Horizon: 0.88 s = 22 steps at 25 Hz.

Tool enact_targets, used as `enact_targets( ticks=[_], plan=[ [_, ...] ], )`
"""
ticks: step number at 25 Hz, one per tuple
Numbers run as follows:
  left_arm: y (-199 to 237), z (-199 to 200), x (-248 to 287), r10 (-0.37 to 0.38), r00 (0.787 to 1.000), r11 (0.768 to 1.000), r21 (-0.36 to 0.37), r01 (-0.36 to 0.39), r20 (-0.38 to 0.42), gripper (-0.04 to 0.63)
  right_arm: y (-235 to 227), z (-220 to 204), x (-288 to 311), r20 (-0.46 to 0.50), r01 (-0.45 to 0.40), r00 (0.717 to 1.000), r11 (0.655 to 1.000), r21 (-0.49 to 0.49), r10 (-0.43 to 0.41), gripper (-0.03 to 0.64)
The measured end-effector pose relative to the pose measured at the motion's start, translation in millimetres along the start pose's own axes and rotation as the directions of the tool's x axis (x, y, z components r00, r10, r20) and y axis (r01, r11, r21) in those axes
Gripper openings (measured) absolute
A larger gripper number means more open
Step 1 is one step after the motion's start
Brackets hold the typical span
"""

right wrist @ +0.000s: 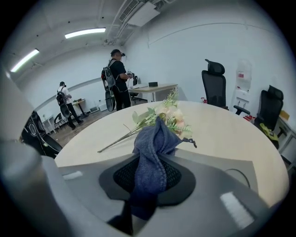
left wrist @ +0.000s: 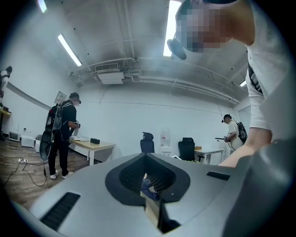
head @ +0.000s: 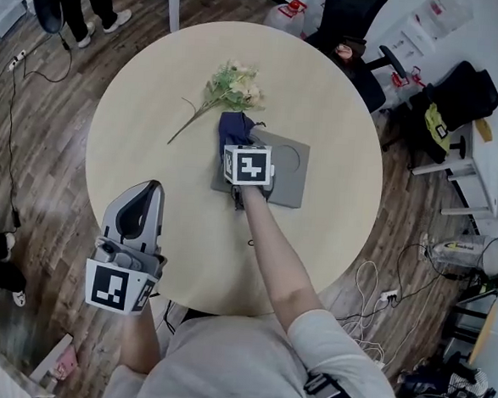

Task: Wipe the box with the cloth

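Observation:
A flat grey box point(head: 286, 173) lies right of the middle of the round table point(head: 153, 111). My right gripper point(head: 239, 144) hovers over the box's left part, shut on a dark blue cloth point(head: 234, 128) that bunches out past its tips. In the right gripper view the cloth point(right wrist: 155, 143) stands up between the jaws of the right gripper point(right wrist: 153, 163), with the box point(right wrist: 217, 164) beneath. My left gripper point(head: 153, 189) is over the table's near left edge, tilted up, shut and holding nothing. The left gripper view shows the left gripper point(left wrist: 149, 173) aimed at the room.
A bunch of pale flowers point(head: 230, 86) lies on the table just beyond the cloth, also seen as flowers point(right wrist: 169, 113). Office chairs point(head: 350, 27) stand at the far side. Cables point(head: 371, 283) trail on the floor to the right. A person point(left wrist: 62, 134) stands by a desk.

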<state>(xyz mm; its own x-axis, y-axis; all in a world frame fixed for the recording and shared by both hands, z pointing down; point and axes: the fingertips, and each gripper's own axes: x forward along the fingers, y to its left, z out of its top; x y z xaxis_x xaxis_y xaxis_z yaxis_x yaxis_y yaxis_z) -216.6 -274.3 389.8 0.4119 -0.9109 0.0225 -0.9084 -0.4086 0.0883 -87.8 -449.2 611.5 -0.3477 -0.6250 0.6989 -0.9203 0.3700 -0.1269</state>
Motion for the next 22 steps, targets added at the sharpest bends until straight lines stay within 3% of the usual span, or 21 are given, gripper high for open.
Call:
enact_targets(
  ticks=[8, 22],
  plan=[
    [-3, -1, 9, -0.034, 0.999, 0.999, -0.013, 0.034, 0.008, 0.008, -30, -10, -7, -0.015, 0.071, 0.997, 0.997, -0.038, -0.071, 0.086],
    [-23, 3, 24, -0.094, 0.996, 0.995, -0.016, 0.094, 0.011, 0.008, -86, -15, -39, -0.006, 0.158, 0.987, 0.987, 0.042, -0.158, 0.083]
  ],
)
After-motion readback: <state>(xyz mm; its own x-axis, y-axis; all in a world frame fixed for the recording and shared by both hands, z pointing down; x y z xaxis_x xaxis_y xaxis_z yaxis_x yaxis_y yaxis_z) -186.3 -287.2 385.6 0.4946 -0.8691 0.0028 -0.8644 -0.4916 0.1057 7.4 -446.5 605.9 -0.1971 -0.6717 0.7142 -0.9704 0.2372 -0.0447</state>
